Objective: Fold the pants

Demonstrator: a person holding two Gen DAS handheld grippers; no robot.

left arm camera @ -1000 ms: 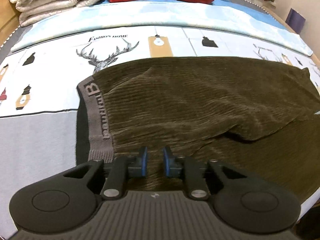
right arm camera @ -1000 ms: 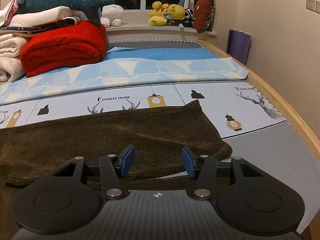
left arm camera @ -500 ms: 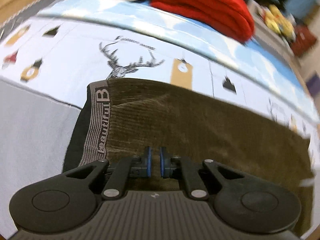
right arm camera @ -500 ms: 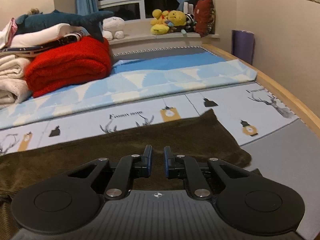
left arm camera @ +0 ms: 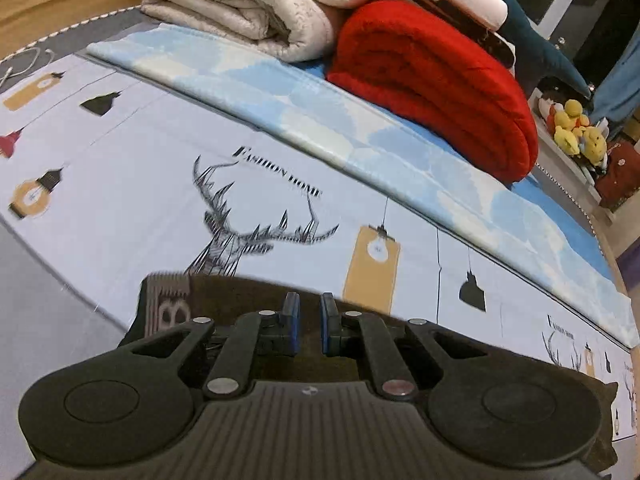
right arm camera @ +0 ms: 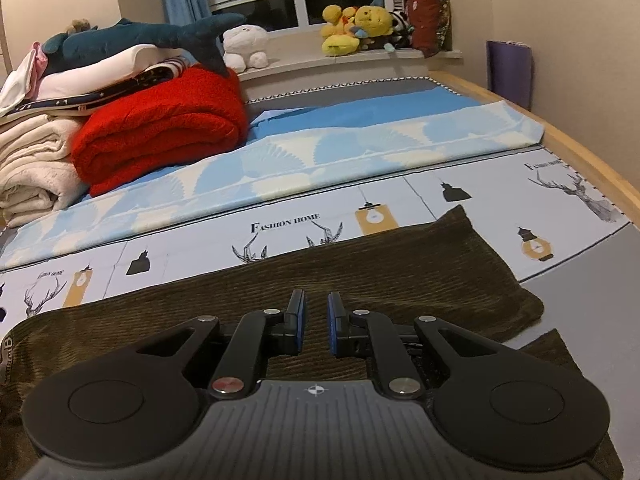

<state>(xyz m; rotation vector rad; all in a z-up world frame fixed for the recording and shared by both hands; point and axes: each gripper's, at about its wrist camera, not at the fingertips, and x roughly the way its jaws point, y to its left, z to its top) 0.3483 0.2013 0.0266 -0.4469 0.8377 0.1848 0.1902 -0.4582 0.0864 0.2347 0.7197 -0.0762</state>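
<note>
Dark olive corduroy pants (right arm camera: 400,276) lie on the bed, one leg folded over the other, cuffs at the right. The grey waistband (left arm camera: 170,304) with a "B" shows in the left wrist view. My left gripper (left arm camera: 309,330) sits low over the pants (left arm camera: 248,288) near the waistband, its blue pads a narrow gap apart; whether they pinch fabric is hidden. My right gripper (right arm camera: 316,326) sits low over the leg part, pads equally close; any cloth between them is not visible.
A patterned sheet (right arm camera: 280,224) with deer and lamp prints covers the bed. A folded red blanket (right arm camera: 160,128) and cream blankets (right arm camera: 32,168) are stacked at the back. Plush toys (right arm camera: 356,28) sit on the windowsill. The wooden bed edge (right arm camera: 592,156) runs along the right.
Both grippers closed from open to a narrow gap over the last second. The left wrist view tilted up and moved toward the waistband, so less of the pants shows.
</note>
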